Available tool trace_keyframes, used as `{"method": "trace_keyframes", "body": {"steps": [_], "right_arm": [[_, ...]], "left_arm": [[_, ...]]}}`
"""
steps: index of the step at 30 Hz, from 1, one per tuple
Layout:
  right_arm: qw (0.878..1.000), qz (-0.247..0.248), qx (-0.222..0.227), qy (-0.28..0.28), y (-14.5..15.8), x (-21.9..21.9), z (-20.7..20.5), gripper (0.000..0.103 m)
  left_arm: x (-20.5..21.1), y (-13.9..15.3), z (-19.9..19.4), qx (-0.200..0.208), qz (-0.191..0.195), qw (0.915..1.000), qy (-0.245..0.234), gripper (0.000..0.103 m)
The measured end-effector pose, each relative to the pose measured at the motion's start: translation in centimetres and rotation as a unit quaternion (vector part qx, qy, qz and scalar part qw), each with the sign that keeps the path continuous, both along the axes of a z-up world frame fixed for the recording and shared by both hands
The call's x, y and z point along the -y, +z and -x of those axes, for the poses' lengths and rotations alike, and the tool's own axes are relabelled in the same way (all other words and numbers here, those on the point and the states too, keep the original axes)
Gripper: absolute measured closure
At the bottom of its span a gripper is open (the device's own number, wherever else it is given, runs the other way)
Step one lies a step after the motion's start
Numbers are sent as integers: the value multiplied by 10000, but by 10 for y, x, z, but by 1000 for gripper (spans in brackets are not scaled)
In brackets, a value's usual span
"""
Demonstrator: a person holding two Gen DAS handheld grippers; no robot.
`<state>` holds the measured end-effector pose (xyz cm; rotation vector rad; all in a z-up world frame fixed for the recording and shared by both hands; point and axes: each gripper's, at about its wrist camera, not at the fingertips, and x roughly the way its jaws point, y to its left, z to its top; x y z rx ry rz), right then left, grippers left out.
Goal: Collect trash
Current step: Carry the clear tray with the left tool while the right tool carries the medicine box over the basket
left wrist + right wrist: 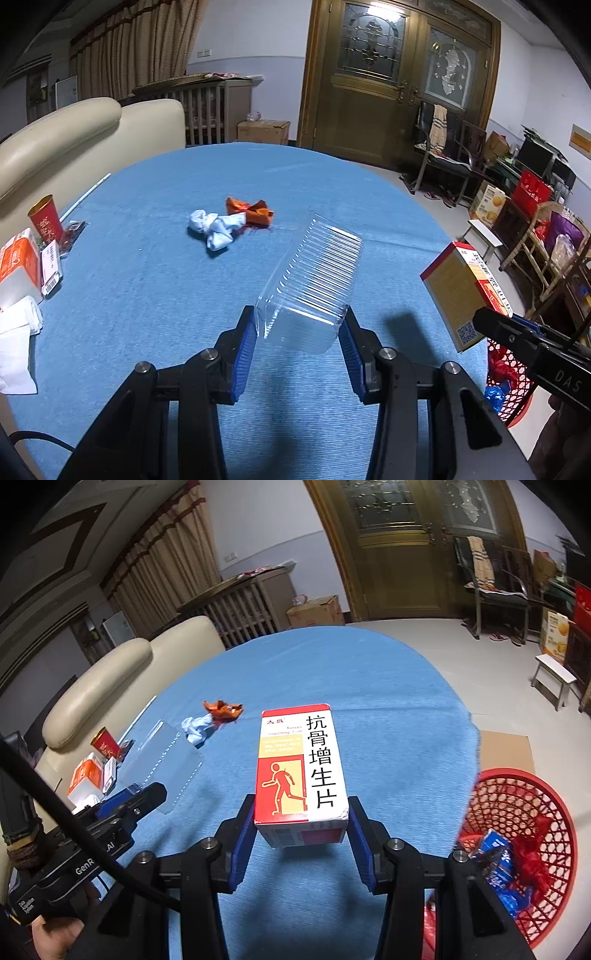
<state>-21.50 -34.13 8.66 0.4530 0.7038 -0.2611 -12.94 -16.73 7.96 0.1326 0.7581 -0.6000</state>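
You can read 抗骨增生片 in large black characters down the white face of the red, white and yellow cardboard medicine box (301, 771), "GenR" on the black left gripper body (88, 864), and "DAS" on the black right gripper body (567, 380).

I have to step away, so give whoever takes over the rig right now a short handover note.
Left tongs: shut on the clear plastic container, held above the blue table.
Right tongs: shut on the red-and-white medicine box, also off the table.
Red basket sits on the floor off the table's right edge, with some blue and red trash inside.
Left: drop both items in, then collect the crumpled white tissue and orange wrapper at mid-table.
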Motion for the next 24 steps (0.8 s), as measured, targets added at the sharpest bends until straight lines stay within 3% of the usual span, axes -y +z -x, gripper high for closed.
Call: {"method": "trace_keyframes", "body": {"steps": [24], "right_arm": [[9981, -64, 41, -616, 0, 35, 48, 53]], "left_arm": [[38, 5, 25, 106, -77, 9986, -521, 58]]}}
